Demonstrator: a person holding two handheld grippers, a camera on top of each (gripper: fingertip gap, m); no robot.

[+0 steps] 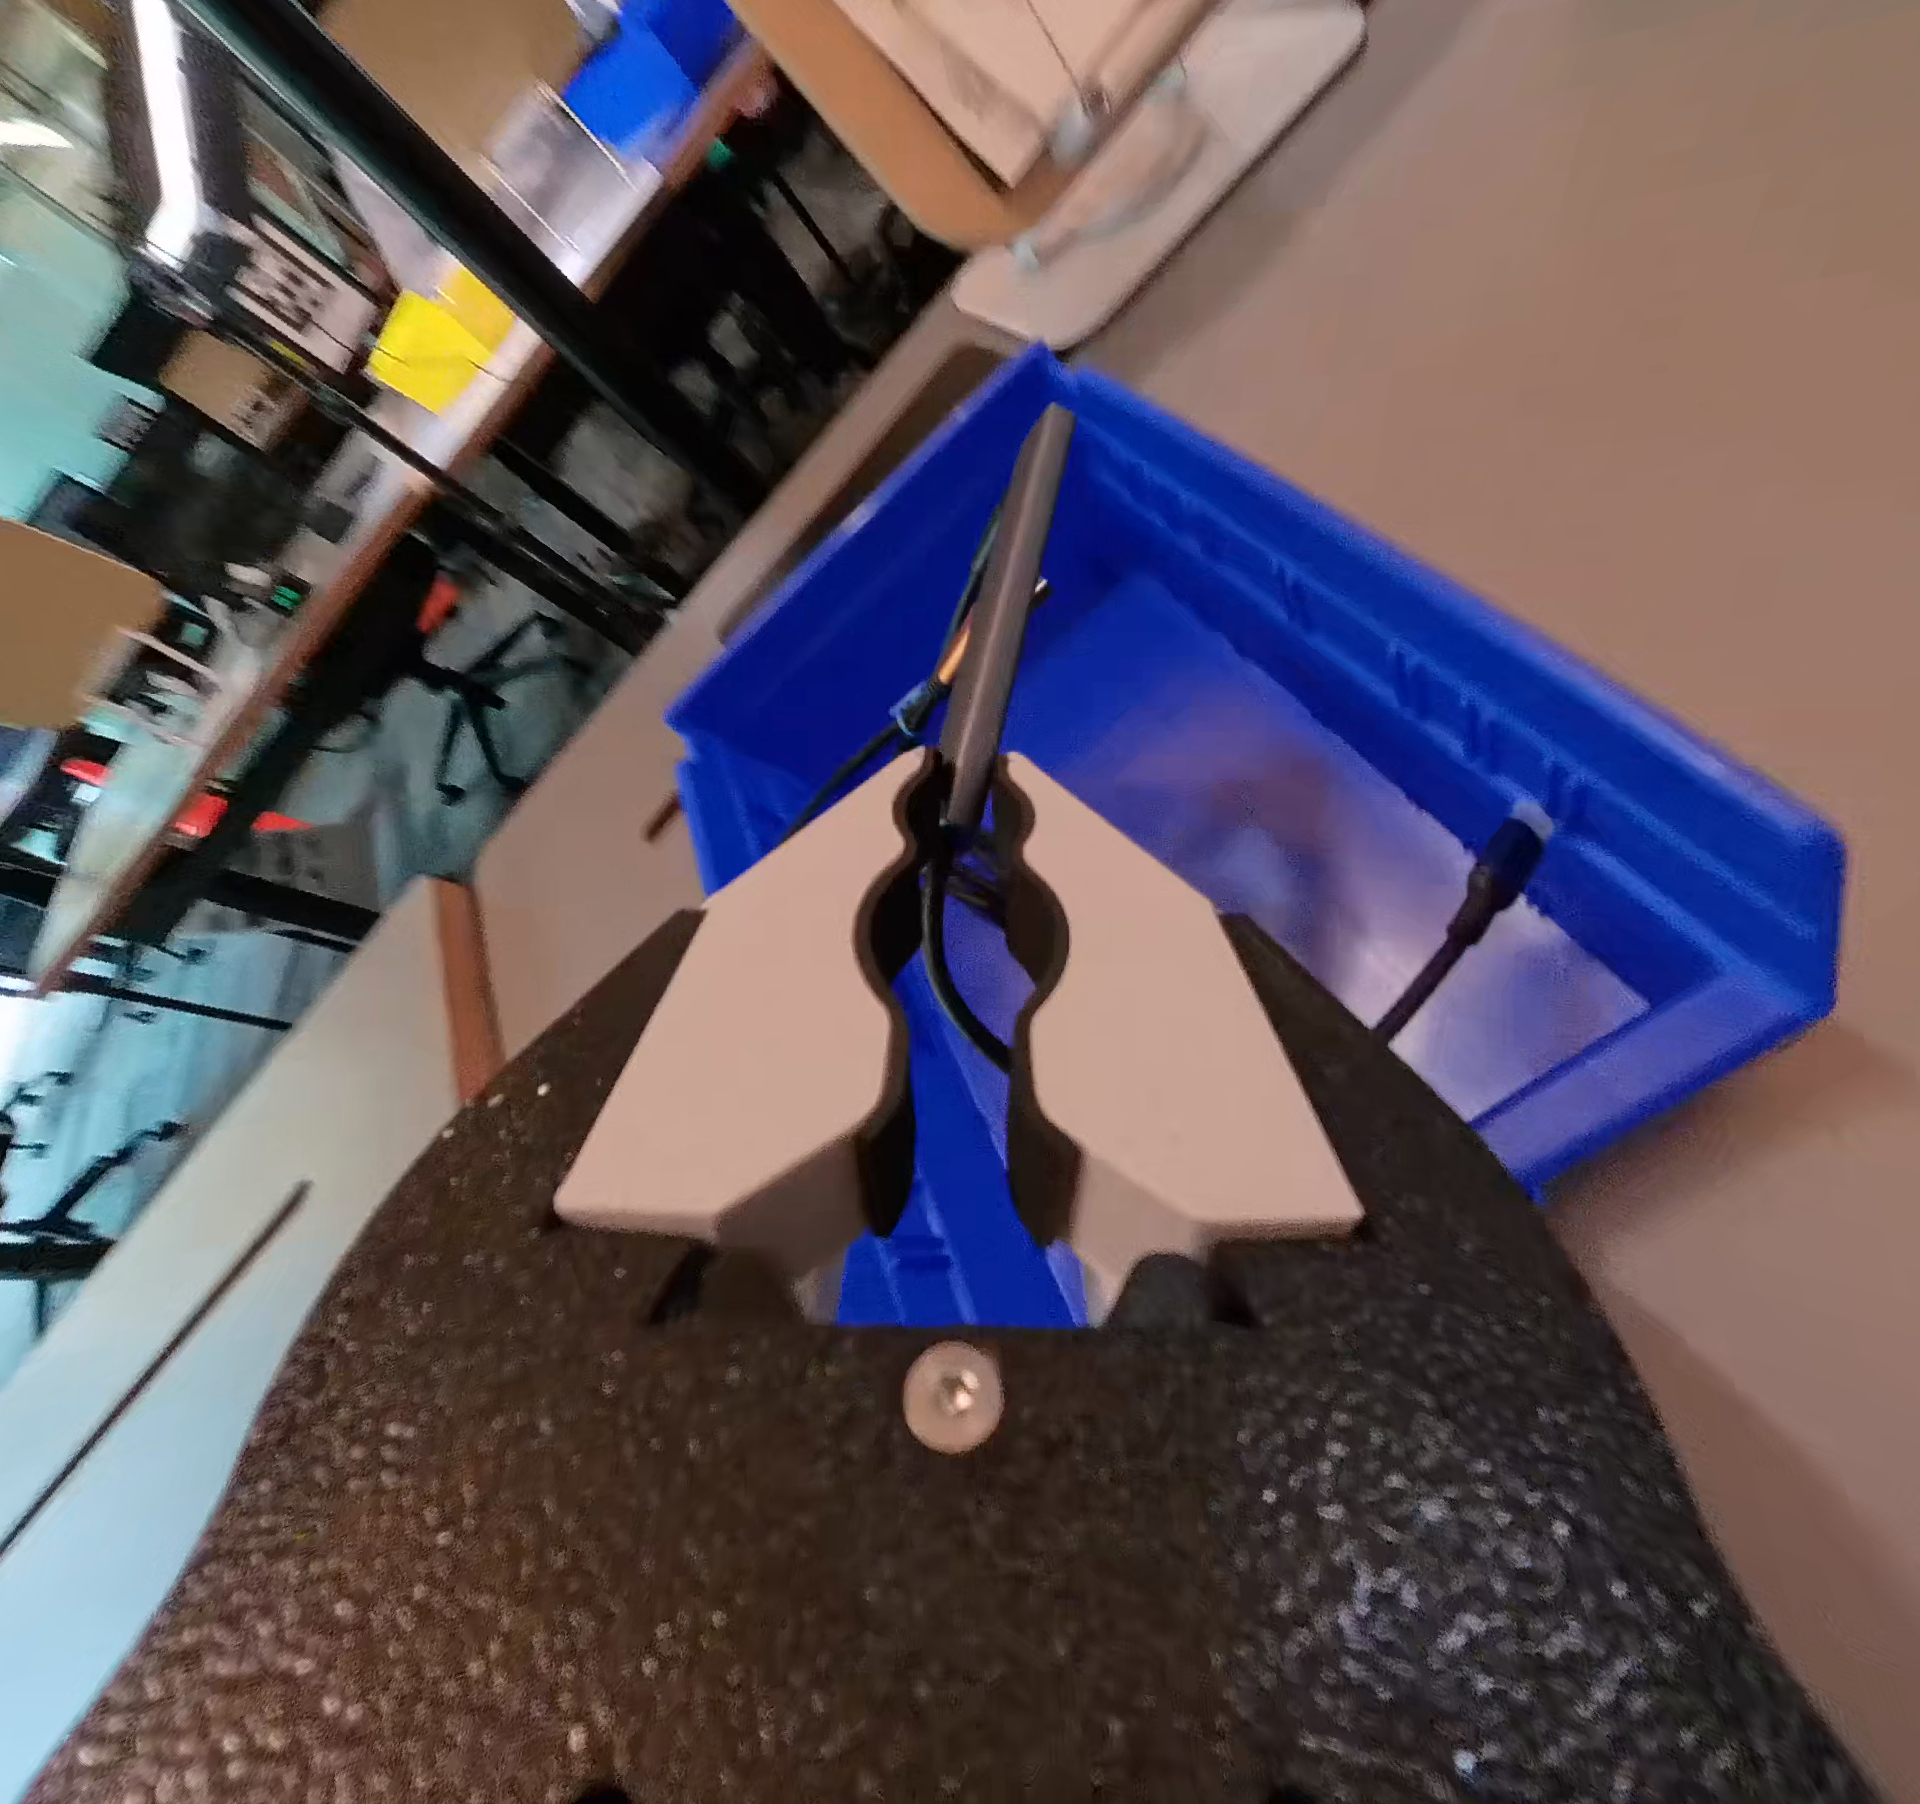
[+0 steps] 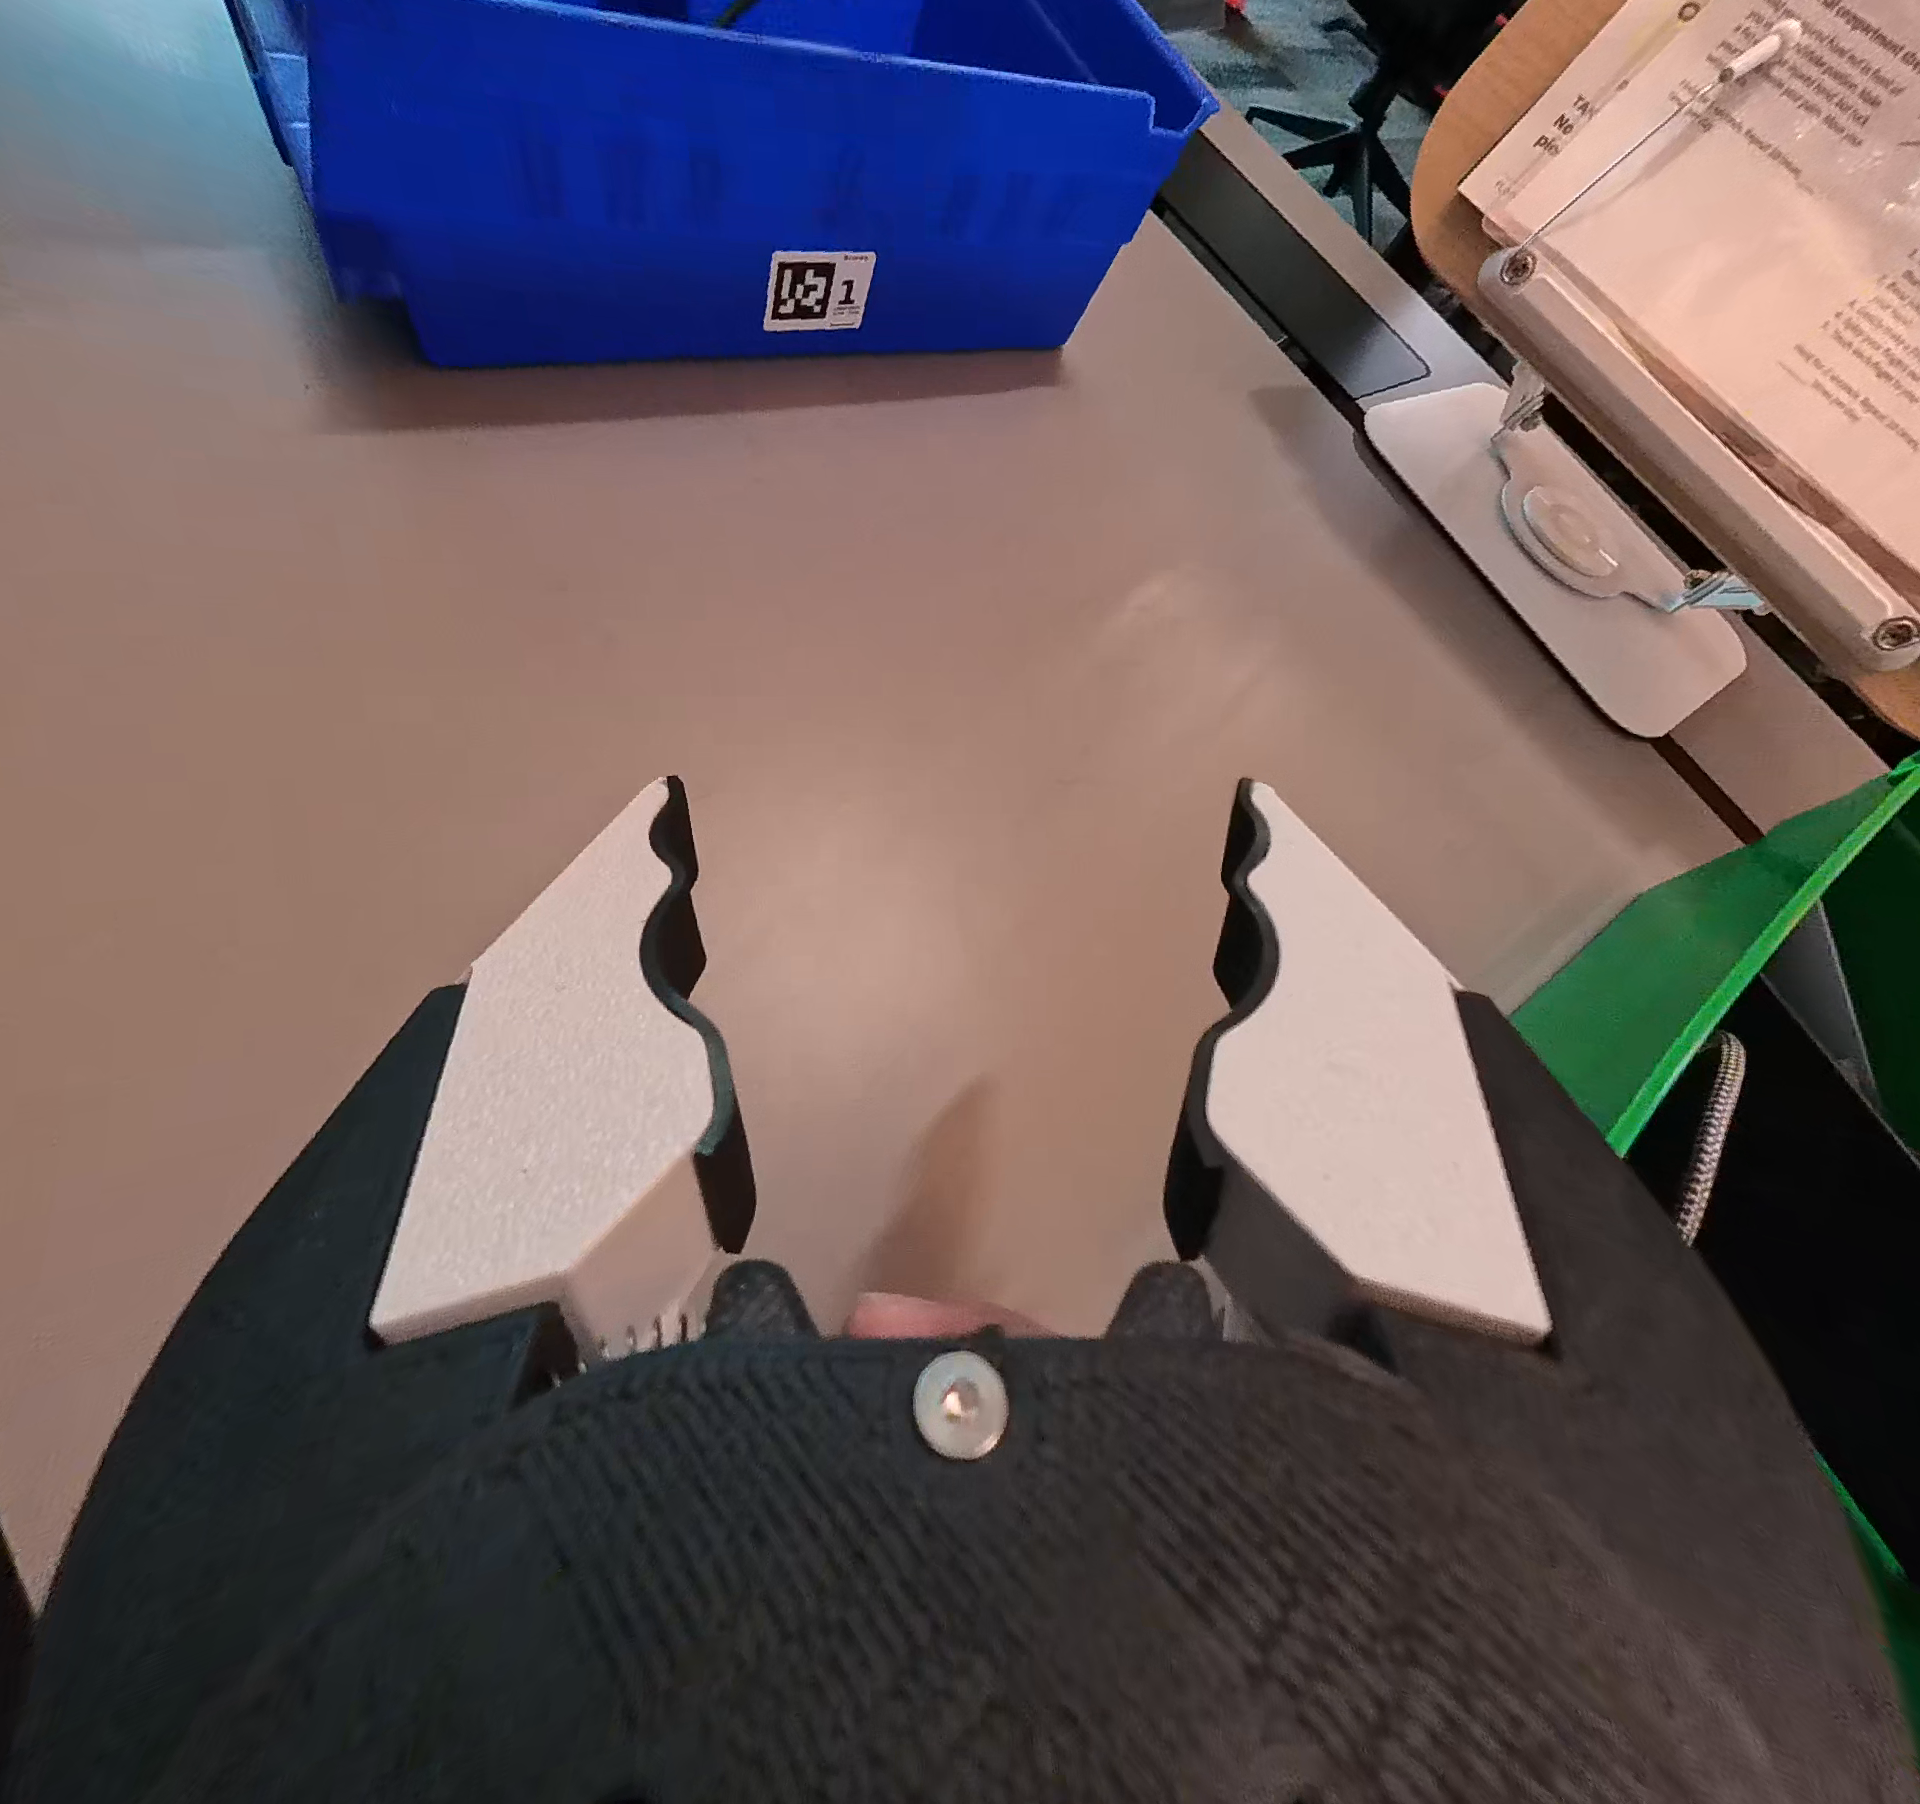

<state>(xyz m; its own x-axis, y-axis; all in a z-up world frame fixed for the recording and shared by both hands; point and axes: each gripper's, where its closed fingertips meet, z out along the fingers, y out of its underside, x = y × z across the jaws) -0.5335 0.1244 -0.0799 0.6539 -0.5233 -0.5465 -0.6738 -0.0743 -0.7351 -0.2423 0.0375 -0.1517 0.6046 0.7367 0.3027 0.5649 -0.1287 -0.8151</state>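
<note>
Dark flat stick (image 1: 1003,611) pinched above blue bin (image 1: 1455,674), right gripper (image 2: 961,798) spread

The table (image 2: 727,611) is a smooth, matte grey-brown surface. A blue plastic bin (image 2: 727,196) sits directly on it toward the far side, with a small white sticker on its near wall, and the flat white base plate (image 2: 1538,549) of a document stand rests near the table's right edge. At the right edge, a green bin (image 2: 1704,965) shows partly.
</note>
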